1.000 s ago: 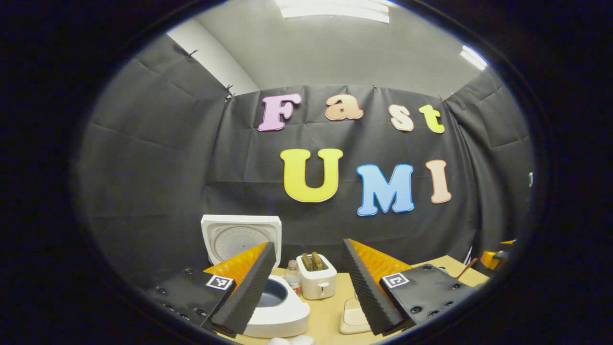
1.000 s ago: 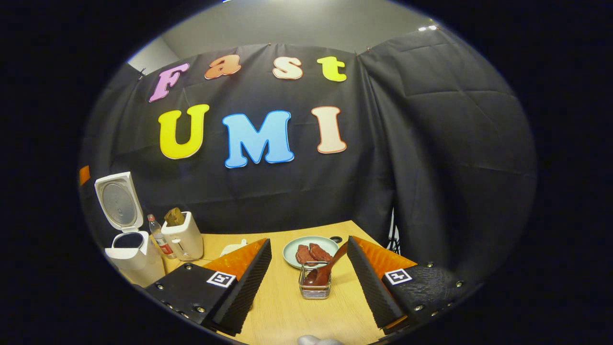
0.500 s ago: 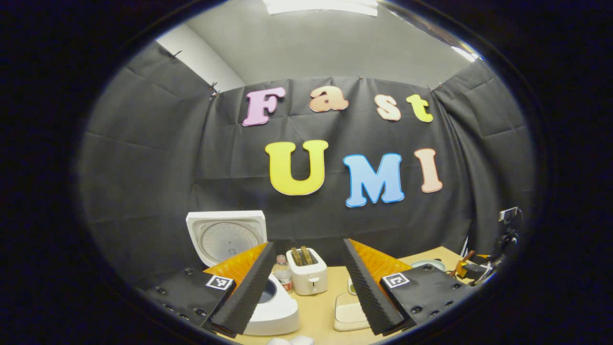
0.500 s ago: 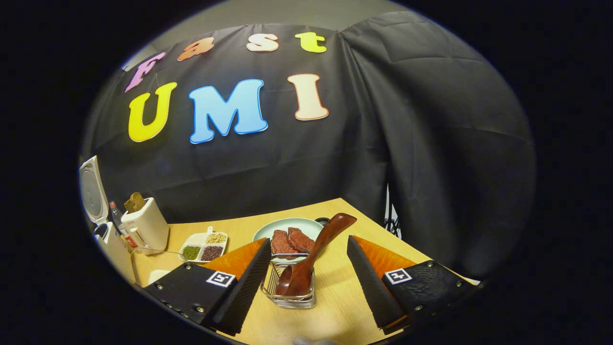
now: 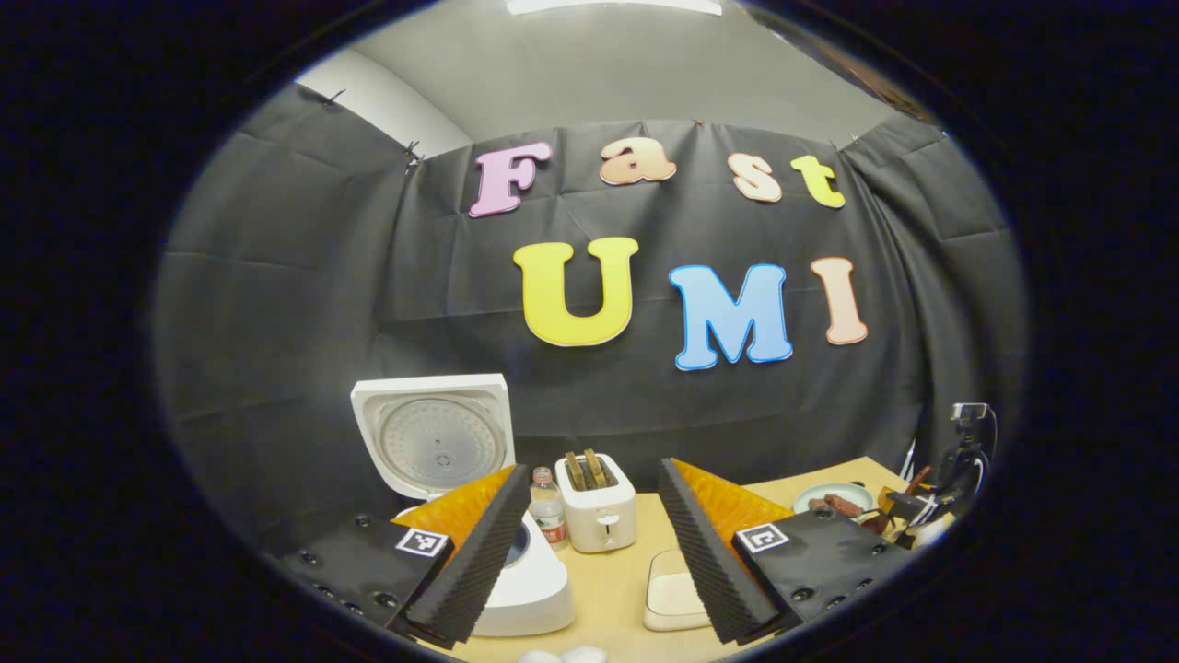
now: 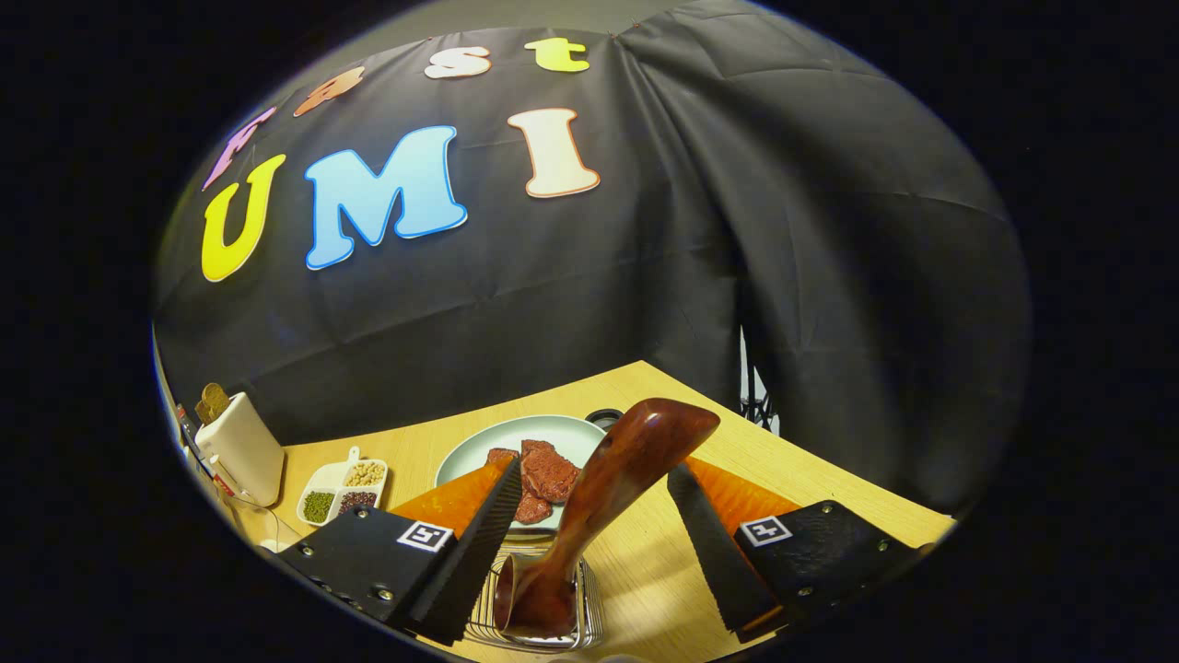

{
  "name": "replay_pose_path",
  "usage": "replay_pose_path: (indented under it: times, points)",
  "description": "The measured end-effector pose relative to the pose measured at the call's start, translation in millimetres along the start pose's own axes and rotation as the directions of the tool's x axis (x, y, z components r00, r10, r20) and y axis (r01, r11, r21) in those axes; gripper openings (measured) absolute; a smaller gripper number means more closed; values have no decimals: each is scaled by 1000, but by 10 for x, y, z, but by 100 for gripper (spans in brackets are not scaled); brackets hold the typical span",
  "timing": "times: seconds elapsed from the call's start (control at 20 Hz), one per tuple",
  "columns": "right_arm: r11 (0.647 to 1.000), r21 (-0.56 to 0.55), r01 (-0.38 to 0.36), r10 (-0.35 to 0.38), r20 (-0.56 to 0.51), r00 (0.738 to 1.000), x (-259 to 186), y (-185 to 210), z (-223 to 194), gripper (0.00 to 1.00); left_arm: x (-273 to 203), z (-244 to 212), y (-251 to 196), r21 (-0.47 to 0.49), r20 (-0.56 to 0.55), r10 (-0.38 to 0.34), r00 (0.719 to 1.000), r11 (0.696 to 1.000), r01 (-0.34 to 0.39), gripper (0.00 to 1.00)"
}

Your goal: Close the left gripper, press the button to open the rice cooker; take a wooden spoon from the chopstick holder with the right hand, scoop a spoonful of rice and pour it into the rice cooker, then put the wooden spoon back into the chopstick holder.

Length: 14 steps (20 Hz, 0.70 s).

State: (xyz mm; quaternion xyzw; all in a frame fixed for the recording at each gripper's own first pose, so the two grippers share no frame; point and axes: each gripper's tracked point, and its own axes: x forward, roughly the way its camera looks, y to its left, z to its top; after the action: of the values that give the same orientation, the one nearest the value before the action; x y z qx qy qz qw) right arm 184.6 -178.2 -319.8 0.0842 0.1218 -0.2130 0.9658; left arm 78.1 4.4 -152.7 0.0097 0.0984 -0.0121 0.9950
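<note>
Cooker lid up; my right hand-held gripper, wide open, straddles the wooden spoon; I judge closing comes next.

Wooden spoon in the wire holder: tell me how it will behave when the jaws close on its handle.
The wooden spoon looks rigid, so probably no flex. Its glossy finish may slip. It leans loosely in the wire holder, so it could pivot when touched.

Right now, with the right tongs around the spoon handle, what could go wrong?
The wooden spoon leans tilted in the wire chopstick holder, so the open right tongs may close off-centre and let it twist. Lifting might drag the light holder along. The plate of meat sits just behind and could get knocked.
</note>
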Motion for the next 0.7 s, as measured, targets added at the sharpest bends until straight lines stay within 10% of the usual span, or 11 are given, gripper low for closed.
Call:
replay_pose_path:
  times: [0.2,0.45,0.7]
  points:
    - [1000,13,7,-7,-10,1000,79,-30,-4,97,90,-22,-37,-2,-9,0,1000,1000,0,99]
    - [998,41,-37,38,-27,999,65,95,35,33,149,-22,-58,9,-8,-10,1000,1000,10,99]
    - [997,26,-74,75,-44,996,21,241,36,18,158,-11,-38,12,-6,-18,1000,1000,18,99]
